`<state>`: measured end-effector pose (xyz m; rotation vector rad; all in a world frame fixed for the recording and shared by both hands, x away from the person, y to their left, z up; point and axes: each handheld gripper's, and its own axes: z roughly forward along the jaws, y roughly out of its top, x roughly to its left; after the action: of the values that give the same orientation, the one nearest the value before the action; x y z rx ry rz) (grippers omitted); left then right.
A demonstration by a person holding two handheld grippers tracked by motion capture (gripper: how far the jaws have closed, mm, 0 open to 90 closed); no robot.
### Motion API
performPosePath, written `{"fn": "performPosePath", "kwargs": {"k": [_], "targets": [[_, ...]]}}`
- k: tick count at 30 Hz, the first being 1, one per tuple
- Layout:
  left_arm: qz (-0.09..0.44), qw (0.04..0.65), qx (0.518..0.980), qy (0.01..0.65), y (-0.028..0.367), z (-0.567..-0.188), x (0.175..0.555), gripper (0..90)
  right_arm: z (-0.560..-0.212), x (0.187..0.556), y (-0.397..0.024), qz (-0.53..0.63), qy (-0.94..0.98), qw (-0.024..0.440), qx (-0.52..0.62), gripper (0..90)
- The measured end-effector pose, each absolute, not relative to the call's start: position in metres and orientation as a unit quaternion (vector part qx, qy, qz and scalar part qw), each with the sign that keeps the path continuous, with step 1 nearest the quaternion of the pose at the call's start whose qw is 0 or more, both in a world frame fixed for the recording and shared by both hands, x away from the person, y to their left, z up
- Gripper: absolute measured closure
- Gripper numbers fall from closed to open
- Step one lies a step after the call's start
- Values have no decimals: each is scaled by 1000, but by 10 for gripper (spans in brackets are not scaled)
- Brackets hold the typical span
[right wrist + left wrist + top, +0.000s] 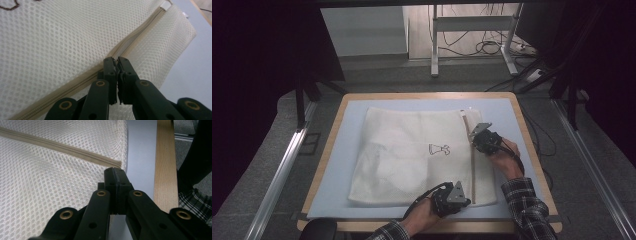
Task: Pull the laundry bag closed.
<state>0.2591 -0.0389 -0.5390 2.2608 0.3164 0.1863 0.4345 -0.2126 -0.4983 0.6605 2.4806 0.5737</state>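
Mid-way through working the zipper (pixel 473 165) of a white mesh laundry bag (pixel 412 155), which lies flat on the pale blue mat (pixel 342 165) covering the desk (pixel 532 145), zipper running along the bag's right side. Right gripper (pixel 117 61) set on the zipper line about halfway along, jaws nearly shut with a hairline gap, seemingly pinching the slider or its pull; beyond the tips the two tapes look parted, nearer the camera joined, so probably zipping or unzipping, direction impossible to judge. Left gripper (pixel 115 171) at the near end of the zipper by the bag's corner, jaws pressed together, tips right at the fabric edge; whether any mesh is actually caught between them cannot be told. Next likely to call for a steady anchor from the left hand, keeping the bag taut, and a straight pull by the right along the track without lifting the mesh. Slider itself hidden behind the right jaws; contents of the bag only vague shadows through the mesh; small dark print (pixel 439 149) on the bag too small to read.
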Motion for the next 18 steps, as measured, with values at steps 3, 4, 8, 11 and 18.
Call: {"fn": "performPosePath", "kwargs": {"k": [3, 4, 8, 11, 18], "targets": [[74, 413, 899, 126, -39, -539, 259, 900, -499, 438, -212, 215, 910, 255, 247, 850], [73, 413, 899, 126, -39, -539, 259, 900, -499, 440, -212, 216, 910, 254, 248, 850], [73, 414, 899, 127, -39, -539, 259, 900, -500, 446, -212, 220, 906, 256, 254, 853], [73, 413, 899, 127, -39, -539, 259, 900, -500, 450, -211, 220, 904, 259, 258, 851], [72, 414, 899, 127, -39, -539, 259, 900, -501, 460, -209, 227, 900, 263, 262, 848]]}}
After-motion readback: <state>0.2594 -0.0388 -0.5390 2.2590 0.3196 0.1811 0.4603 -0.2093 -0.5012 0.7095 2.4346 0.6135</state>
